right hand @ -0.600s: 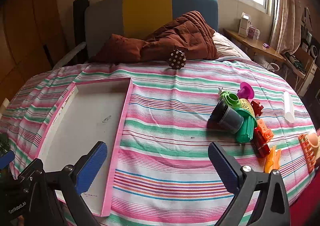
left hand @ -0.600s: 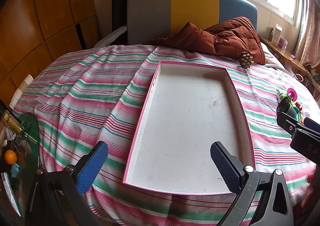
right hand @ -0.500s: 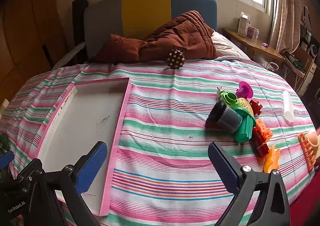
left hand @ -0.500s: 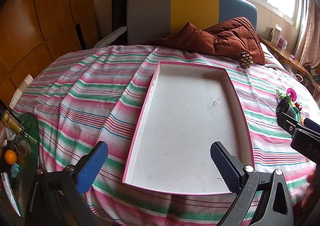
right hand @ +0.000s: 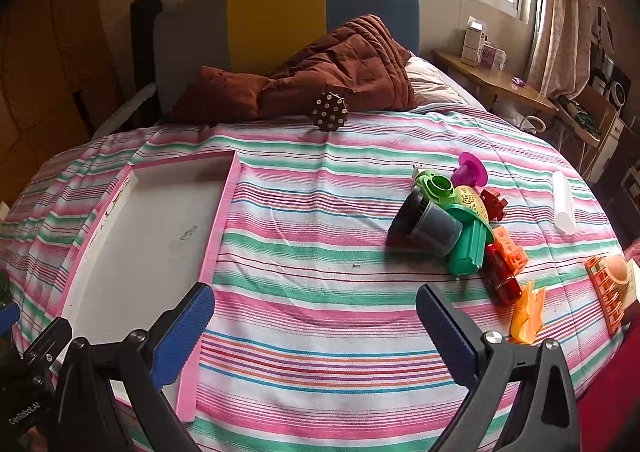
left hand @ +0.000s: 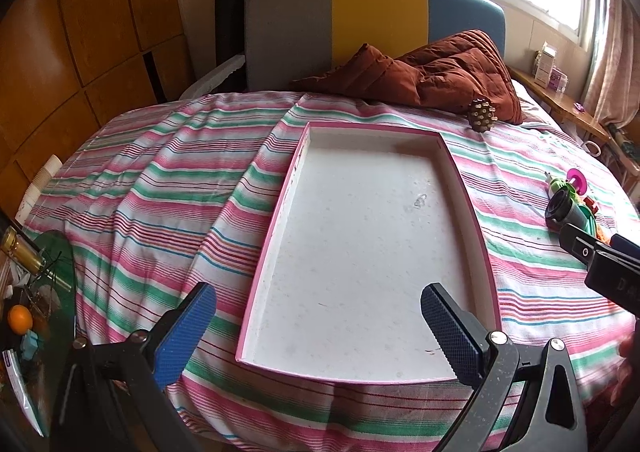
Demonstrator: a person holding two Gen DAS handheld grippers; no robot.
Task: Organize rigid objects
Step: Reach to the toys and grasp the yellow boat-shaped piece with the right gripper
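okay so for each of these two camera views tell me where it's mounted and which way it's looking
Left wrist: on the left tongs, angled down at the empty pink tray; own open blue pads show, right tongs at the edge.
Right wrist: on the right tongs, angled down at striped bedspread and toy pile; own open pads show.
Shared: tray, toy pile, brown quilt, studded ball.

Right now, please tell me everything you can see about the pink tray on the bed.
The pink tray is a shallow rectangular box with thin pink walls and a white floor that looks like painted card or foam. The floor shows faint stains and small marks. It holds nothing. It lies flat on the striped bedcover, long side running toward the headboard, left of the toy pile and apart from it. Neither claw touches it; the left claw hangs open over its near end.
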